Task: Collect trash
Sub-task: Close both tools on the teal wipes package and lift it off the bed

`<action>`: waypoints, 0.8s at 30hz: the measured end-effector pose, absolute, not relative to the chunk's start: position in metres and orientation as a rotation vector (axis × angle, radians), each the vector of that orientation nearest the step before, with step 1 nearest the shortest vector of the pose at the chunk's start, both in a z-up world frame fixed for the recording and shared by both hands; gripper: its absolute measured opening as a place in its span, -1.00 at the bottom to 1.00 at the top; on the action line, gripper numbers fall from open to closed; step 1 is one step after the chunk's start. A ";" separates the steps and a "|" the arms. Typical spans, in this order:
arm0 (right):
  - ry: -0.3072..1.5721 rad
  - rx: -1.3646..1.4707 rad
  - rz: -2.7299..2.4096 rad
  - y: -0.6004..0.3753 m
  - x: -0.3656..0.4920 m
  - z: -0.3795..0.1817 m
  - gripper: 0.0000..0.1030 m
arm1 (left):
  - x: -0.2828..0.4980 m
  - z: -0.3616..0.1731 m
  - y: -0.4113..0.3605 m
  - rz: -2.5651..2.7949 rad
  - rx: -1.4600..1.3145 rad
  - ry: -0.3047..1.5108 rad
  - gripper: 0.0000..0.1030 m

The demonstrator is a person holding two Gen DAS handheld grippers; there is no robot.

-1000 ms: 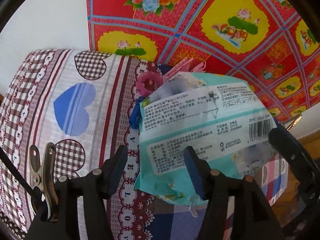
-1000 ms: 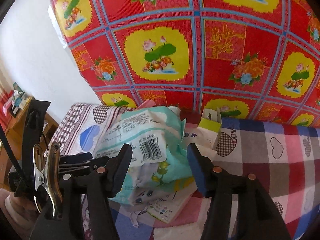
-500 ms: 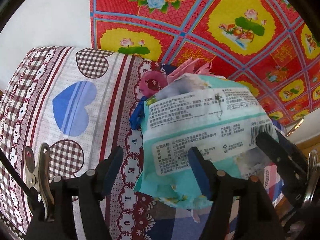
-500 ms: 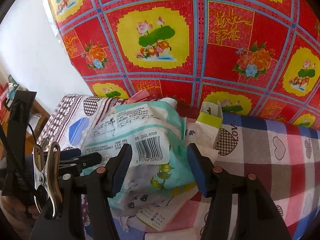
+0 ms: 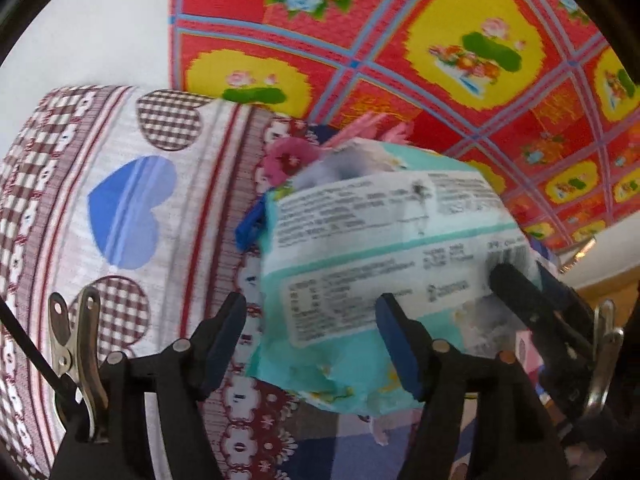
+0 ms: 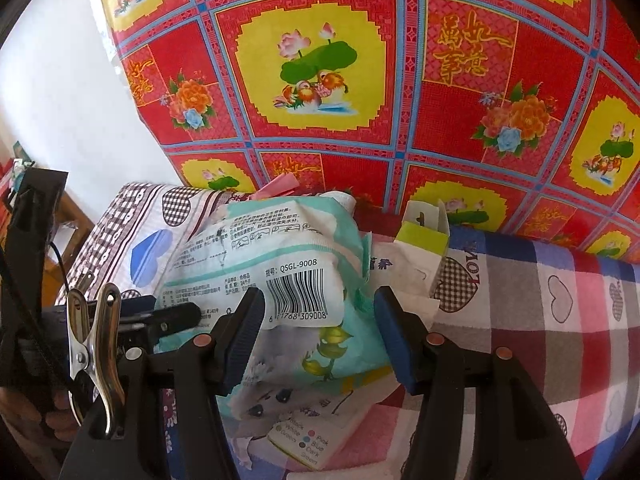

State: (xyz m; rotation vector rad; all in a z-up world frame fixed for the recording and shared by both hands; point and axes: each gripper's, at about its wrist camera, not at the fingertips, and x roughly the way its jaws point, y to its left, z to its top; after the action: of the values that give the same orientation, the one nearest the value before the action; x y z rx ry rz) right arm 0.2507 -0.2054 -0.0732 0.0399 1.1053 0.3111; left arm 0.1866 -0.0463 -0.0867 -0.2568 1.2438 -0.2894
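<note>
The collecting is judged to be at an early stage — the trash is gathered in one heap on the bed but nothing has been carried off. A crumpled teal-and-white wrapper [image 6: 280, 276] is seen lying on top of the heap, at the seam where the heart-print pillow [image 5: 120, 208] meets the checked sheet [image 6: 540, 300]. No bin or bag is shown in either view.

The right gripper [image 6: 320, 324] is poised over the wrapper's barcode corner; its jaws stand apart with the wrapper between them, and the pads are not seen pressing on it, so it is taken as released. The left gripper [image 5: 312, 340] is closing at this moment: its right-hand pad overlaps the wrapper's printed label while the left-hand pad stands over bare pillow, and no grasp is seen as yet. What is left, by this judgement, is the whole of the grasping and removal.

Only the right wrist view shows the rest of the litter — a small green-and-white carton [image 6: 424, 236] at about one o'clock from the wrapper, white paper beside it, and a printed card [image 6: 308, 444] at six o'clock, tucked under the wrapper's lower edge. Only the left wrist view shows a blue scrap [image 5: 250, 228] and pink pieces [image 5: 292, 156] at ten to eleven o'clock, hidden behind the wrapper from the other side. The red floral quilt [image 6: 360, 80] is seen standing behind at twelve o'clock in both.
</note>
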 end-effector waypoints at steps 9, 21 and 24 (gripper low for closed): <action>1.102 0.043 0.289 -0.204 0.251 -0.073 0.10 | 0.182 -0.084 -0.052 -0.306 -0.245 1.233 0.22; 1.082 0.103 0.301 -0.205 0.243 -0.059 0.08 | 0.167 -0.061 -0.036 -0.328 -0.260 1.213 0.11; 1.080 0.127 0.323 -0.203 0.238 -0.055 0.06 | 0.162 -0.054 -0.033 -0.328 -0.252 1.196 0.11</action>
State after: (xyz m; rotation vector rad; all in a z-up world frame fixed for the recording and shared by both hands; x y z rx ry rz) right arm 0.2384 -0.2027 -0.0546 0.1269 1.0799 0.3229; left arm 0.1621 -0.0327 -0.0537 -0.2522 1.1963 -0.3279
